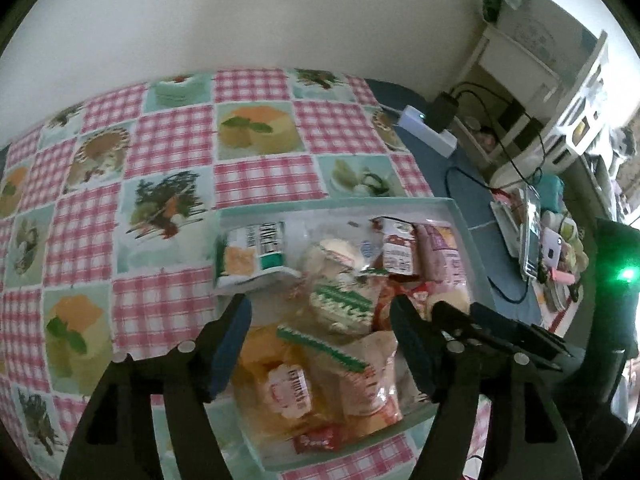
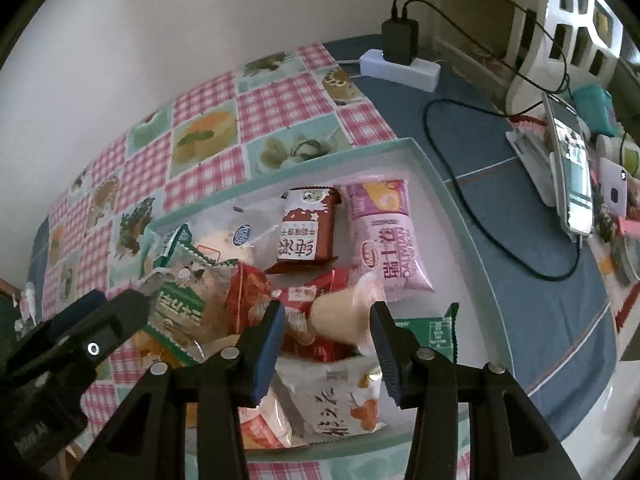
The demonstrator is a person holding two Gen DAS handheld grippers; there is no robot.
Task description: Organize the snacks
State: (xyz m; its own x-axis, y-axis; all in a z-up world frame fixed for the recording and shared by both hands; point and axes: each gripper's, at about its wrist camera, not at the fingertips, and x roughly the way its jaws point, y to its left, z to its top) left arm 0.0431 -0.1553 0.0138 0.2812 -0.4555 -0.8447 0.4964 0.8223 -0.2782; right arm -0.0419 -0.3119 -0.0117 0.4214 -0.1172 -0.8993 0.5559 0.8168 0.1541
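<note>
While both grippers hover with fingers spread and empty over the snack tray, the right gripper would do best closing gently across the pale soft bun packet lying between its fingers, since the crinkly film slips. The left gripper brackets glossy green-edged packets.

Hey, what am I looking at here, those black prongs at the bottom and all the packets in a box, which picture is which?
These are two handheld grasping tools, each with a camera looking along its two fingers. One picture is from the left tool, the other from the right tool. Both are open, holding nothing, over a shallow tray full of snack packets, such as a pink packet and a dark red packet. The tray sits on a checked tablecloth. A power strip lies behind.
</note>
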